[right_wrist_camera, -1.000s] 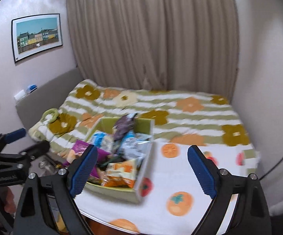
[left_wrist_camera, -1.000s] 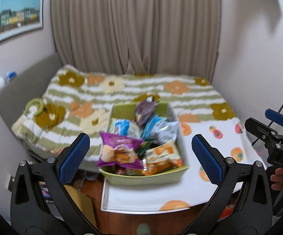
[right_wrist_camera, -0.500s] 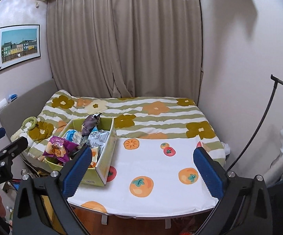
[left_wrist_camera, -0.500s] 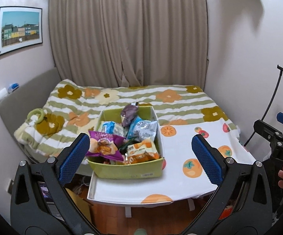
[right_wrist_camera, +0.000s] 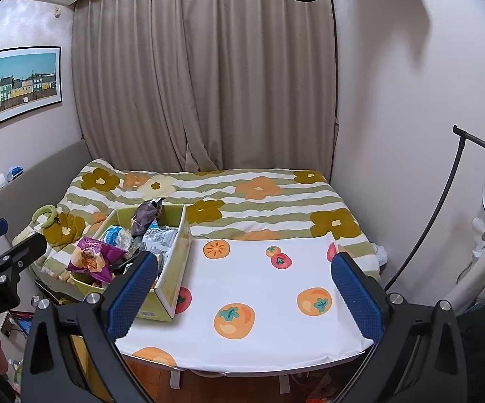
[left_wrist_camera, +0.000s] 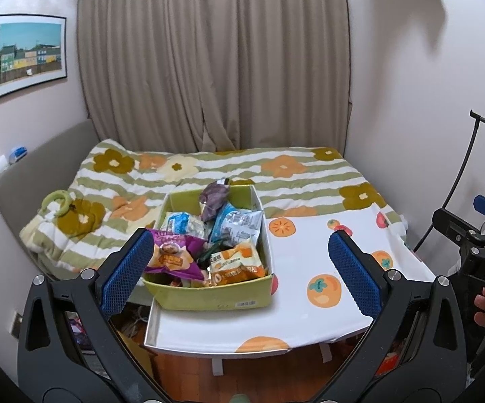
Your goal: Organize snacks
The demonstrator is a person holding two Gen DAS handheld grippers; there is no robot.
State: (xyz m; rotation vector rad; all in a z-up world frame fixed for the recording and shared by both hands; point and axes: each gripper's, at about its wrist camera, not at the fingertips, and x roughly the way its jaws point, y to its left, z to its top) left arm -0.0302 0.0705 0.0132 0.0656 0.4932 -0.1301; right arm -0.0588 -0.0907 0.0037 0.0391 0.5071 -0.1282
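Right of the green box (right_wrist_camera: 171,288), bare tablecloth (right_wrist_camera: 259,288) spreads

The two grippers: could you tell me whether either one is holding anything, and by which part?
Nothing is held. The left gripper and right gripper are both open and empty, short of the snack box.

Box (left_wrist_camera: 208,297): yellow-green; snack bags inside: purple (left_wrist_camera: 171,257), orange-and-white (left_wrist_camera: 235,263), blue-and-silver (left_wrist_camera: 237,223), dark plum (left_wrist_camera: 213,196); bench cloth (right_wrist_camera: 259,288): white, printed with orange and red fruit; bed quilt (right_wrist_camera: 259,198): green-and-white stripes, olive, orange and cream flowers; curtain (right_wrist_camera: 208,84): plain taupe; tongs pads (left_wrist_camera: 126,272): blue, on black frames.
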